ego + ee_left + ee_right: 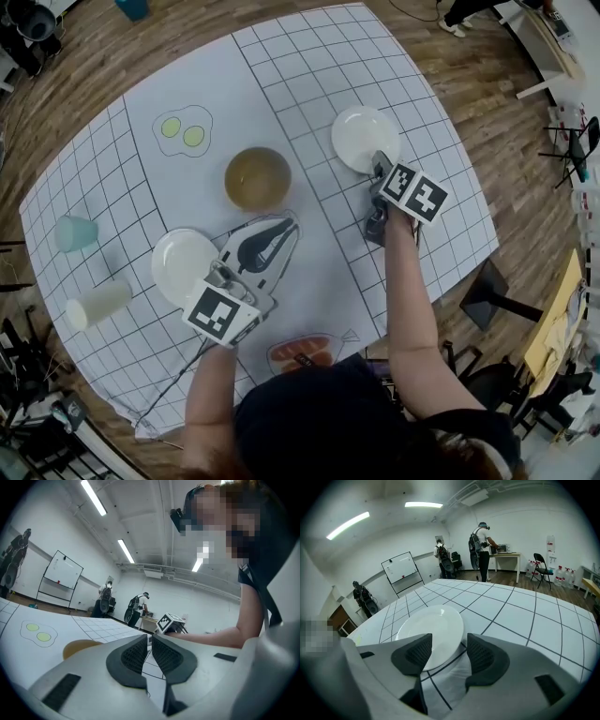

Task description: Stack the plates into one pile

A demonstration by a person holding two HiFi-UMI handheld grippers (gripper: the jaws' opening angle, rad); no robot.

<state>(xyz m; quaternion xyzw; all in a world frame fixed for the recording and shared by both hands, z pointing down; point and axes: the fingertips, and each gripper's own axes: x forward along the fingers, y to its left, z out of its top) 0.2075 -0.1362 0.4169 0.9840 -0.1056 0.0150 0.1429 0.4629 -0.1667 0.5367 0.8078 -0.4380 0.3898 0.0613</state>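
At the right plate (361,136), the right gripper (449,654) stands spread for an edge grip; the left gripper (151,644), nearly closed, is empty.

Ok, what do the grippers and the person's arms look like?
Both the left gripper and right gripper have light grey bodies, dark ribbed pads on the jaws, and a white cube with black square markers. The person wears a dark short-sleeved top.
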